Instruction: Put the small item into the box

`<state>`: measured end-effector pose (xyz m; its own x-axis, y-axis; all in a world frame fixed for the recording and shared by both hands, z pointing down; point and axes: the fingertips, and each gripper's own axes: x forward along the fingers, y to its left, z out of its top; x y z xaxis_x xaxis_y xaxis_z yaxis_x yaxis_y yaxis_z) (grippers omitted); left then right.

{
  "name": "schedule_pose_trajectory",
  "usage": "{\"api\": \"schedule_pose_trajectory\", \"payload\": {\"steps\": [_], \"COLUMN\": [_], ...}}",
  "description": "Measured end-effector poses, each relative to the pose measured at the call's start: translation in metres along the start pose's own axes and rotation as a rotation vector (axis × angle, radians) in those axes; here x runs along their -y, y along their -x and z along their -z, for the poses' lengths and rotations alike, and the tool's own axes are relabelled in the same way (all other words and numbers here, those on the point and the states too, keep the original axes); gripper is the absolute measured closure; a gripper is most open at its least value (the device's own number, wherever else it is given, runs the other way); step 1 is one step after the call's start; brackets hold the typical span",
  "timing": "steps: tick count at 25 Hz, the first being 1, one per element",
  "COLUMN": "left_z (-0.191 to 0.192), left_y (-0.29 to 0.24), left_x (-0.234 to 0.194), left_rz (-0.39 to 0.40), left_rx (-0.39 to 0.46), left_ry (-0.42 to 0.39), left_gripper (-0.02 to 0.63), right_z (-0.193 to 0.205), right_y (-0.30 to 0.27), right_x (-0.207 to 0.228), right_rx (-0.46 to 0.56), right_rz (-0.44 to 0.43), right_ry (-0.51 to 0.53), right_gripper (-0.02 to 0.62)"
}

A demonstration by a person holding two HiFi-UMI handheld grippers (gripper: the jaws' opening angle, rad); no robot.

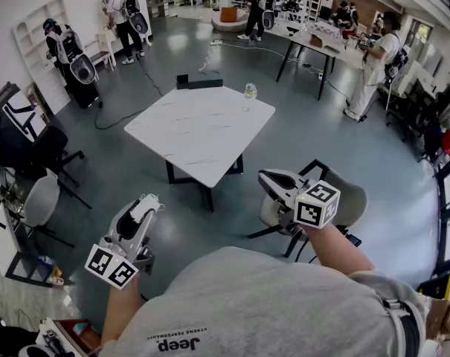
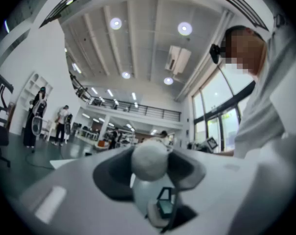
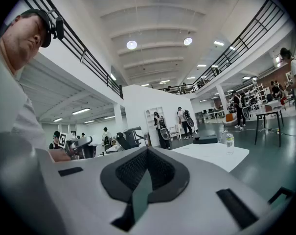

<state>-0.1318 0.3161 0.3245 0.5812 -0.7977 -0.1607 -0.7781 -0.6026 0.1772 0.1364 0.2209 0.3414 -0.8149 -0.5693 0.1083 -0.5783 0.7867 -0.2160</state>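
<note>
A small white round item [image 2: 149, 158] sits between the dark pads of my left gripper [image 2: 150, 173], which is shut on it. In the head view this gripper [image 1: 149, 201] is at the lower left with the white item at its tip, well short of the white table [image 1: 187, 136]. A dark box [image 1: 198, 83] lies at the table's far edge, also seen in the right gripper view as a dark box [image 3: 205, 140]. My right gripper [image 1: 263, 175] hangs at the right above a chair; its pads meet with nothing between them [image 3: 147, 173].
A water bottle [image 1: 250, 91] stands on the table's far right corner. A grey chair [image 1: 344, 199] is under my right arm, and black chairs [image 1: 31, 147] stand at the left. Several people and long tables [image 1: 314, 47] fill the back of the hall. A cable [image 1: 146, 80] trails on the floor.
</note>
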Motion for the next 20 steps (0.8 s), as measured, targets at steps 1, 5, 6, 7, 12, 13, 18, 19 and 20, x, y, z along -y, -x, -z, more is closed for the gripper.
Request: {"api": "schedule_pose_trajectory", "payload": {"steps": [1, 5, 6, 7, 12, 13, 18, 19, 20], "left_z": [0.0, -0.002, -0.002, -0.002, 0.0, 0.0, 0.0, 0.0, 0.0], "left_y": [-0.001, -0.004, -0.005, -0.005, -0.008, -0.009, -0.017, -0.02, -0.022], "left_x": [0.002, 0.004, 0.004, 0.003, 0.007, 0.009, 0.018, 0.021, 0.024], "left_rz": [0.003, 0.011, 0.012, 0.013, 0.013, 0.014, 0.015, 0.014, 0.014], "left_rx": [0.0, 0.002, 0.001, 0.0, -0.006, -0.006, -0.01, -0.011, -0.012], "left_ry": [-0.002, -0.01, -0.011, -0.011, -0.012, -0.014, -0.019, -0.021, -0.023], "left_gripper": [0.428, 0.428, 0.428, 0.428, 0.428, 0.428, 0.428, 0.428, 0.428], "right_z": [0.0, -0.001, -0.001, -0.002, -0.002, -0.002, -0.003, -0.004, -0.006], "right_y": [0.002, 0.003, 0.002, 0.002, 0.004, 0.006, 0.014, 0.017, 0.019], "right_x": [0.0, 0.002, 0.002, 0.001, 0.005, 0.007, 0.016, 0.018, 0.02], "right_rx": [0.001, 0.004, 0.005, 0.005, 0.01, 0.012, 0.01, 0.013, 0.016], "right_rz": [-0.001, -0.003, -0.003, -0.004, -0.009, -0.007, 0.018, 0.018, 0.017], "right_ry": [0.002, 0.006, 0.005, 0.005, 0.0, -0.001, 0.005, 0.005, 0.005], "right_gripper": [0.591, 0.591, 0.591, 0.591, 0.591, 0.591, 0.591, 0.589, 0.591]}}
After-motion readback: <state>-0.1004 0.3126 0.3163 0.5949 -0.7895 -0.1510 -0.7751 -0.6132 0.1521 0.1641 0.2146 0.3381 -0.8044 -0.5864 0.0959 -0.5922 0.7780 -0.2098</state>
